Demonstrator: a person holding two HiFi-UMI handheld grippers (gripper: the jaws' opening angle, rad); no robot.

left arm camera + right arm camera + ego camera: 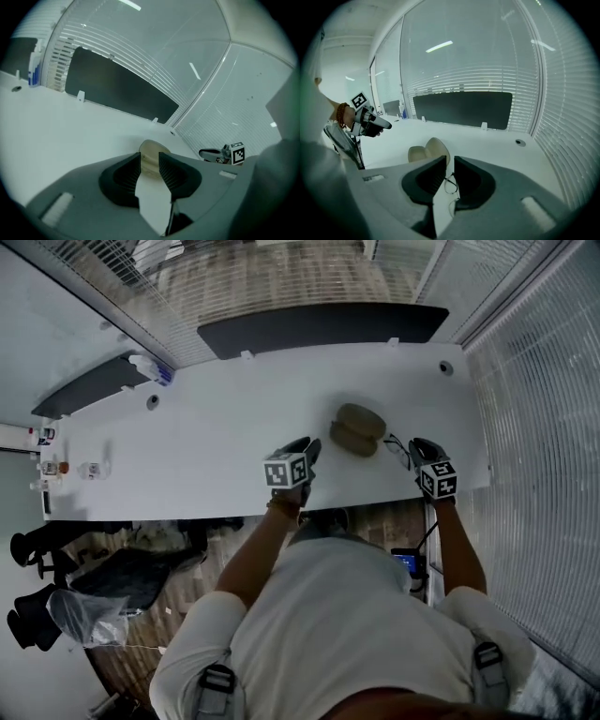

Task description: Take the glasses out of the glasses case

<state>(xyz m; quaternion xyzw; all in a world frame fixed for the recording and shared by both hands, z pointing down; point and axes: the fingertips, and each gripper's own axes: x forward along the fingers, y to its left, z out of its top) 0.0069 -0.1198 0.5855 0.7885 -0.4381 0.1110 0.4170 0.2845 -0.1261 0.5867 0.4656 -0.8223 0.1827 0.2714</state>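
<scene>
Overhead: one glasses case (358, 429), one pair of glasses (397, 450) and two grippers at a white table (216, 427).
Here the glasses case lies open in two shells. The glasses lie outside it on the table, at its 3 o'clock, just beside the right gripper (450, 161), whose jaws are narrowly parted and grasp nothing. At 8 o'clock, the left gripper (150, 157) is released, with an empty gap.
</scene>
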